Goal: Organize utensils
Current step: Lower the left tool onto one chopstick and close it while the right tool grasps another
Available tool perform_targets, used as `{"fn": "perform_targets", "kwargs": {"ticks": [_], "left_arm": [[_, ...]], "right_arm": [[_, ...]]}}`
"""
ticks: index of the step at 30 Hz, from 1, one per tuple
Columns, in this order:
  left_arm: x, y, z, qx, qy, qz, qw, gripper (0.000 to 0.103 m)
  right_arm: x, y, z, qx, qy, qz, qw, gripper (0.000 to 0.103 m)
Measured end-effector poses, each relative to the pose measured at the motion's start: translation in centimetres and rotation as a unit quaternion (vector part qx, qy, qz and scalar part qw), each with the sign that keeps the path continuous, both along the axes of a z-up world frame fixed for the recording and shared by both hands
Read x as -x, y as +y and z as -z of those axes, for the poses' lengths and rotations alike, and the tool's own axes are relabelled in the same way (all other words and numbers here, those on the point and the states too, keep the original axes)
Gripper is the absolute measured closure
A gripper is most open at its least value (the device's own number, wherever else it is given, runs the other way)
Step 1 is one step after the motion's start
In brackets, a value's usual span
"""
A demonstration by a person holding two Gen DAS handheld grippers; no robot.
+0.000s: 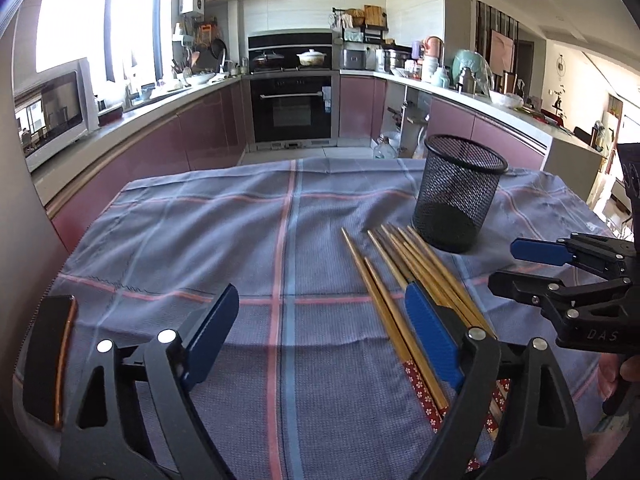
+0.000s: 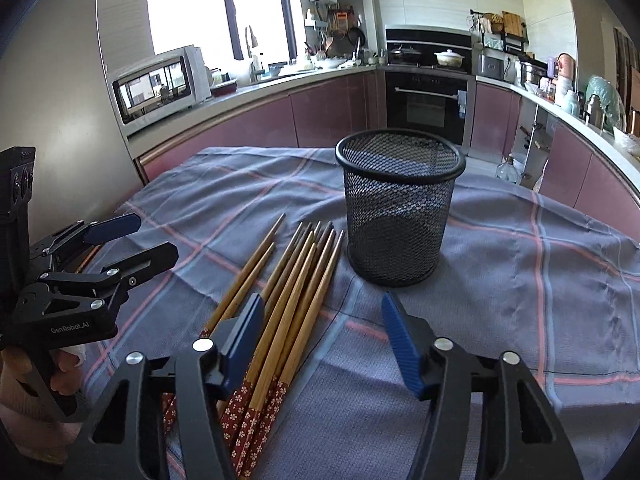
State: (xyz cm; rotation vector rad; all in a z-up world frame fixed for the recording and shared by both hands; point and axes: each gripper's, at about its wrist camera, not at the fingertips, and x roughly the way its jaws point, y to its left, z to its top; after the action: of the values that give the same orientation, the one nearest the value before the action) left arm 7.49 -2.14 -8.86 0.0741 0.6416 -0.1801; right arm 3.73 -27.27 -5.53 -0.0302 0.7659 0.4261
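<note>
Several wooden chopsticks [image 1: 416, 258] [image 2: 304, 280] with red flowered handles lie in a loose bundle on a blue plaid cloth [image 1: 200, 240] [image 2: 520, 280]. Just behind their tips stands an upright black mesh cup [image 1: 456, 196] [image 2: 396, 216], which looks empty. My left gripper [image 1: 322, 300] [image 2: 154, 236] hovers open above the cloth, its right finger over the bundle. My right gripper [image 2: 323, 303] [image 1: 506, 263] is open too, with its left finger over the chopstick handles and several sticks running between its fingers. Neither gripper's pads press on anything.
A dark flat phone-like object [image 1: 48, 360] lies at the cloth's left edge. A person's hand [image 2: 16, 364] holds the left gripper's handle. Kitchen counters, a microwave [image 2: 160, 84] and an oven [image 1: 292, 108] stand beyond the table's far edge.
</note>
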Motion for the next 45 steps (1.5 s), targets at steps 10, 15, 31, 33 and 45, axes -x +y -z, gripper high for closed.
{"fn": "perform_targets", "kwargs": {"ticks": [10,15,31,33,45], "left_arm": [[-2.3,-2.6,3.3,-0.038,0.077,0.040,0.9955,0.031],[-2.9,-2.9,3.9,-0.040,0.100,0.045,0.9931,0.035],[-6.0,-2.4,4.1,-0.031,0.135,0.060,0.9885,0.049],[-6.5,-2.6,4.1,-0.031,0.135,0.063,0.9883,0.053],[-8.1,-3.5,3.8,-0.003,0.150,0.067,0.9864,0.093]], "right_arm": [[-1.7,0.1,2.0,-0.001,0.063,-0.006,0.998,0.061],[-2.1,0.1,2.2,0.003,0.068,-0.007,0.998,0.063],[-4.2,1.9,2.4,0.046,0.070,-0.011,0.996,0.070],[-4.6,2.2,2.5,0.049,0.070,-0.011,0.996,0.072],[-4.9,1.3,2.4,0.009,0.082,-0.010,0.997,0.096]]}}
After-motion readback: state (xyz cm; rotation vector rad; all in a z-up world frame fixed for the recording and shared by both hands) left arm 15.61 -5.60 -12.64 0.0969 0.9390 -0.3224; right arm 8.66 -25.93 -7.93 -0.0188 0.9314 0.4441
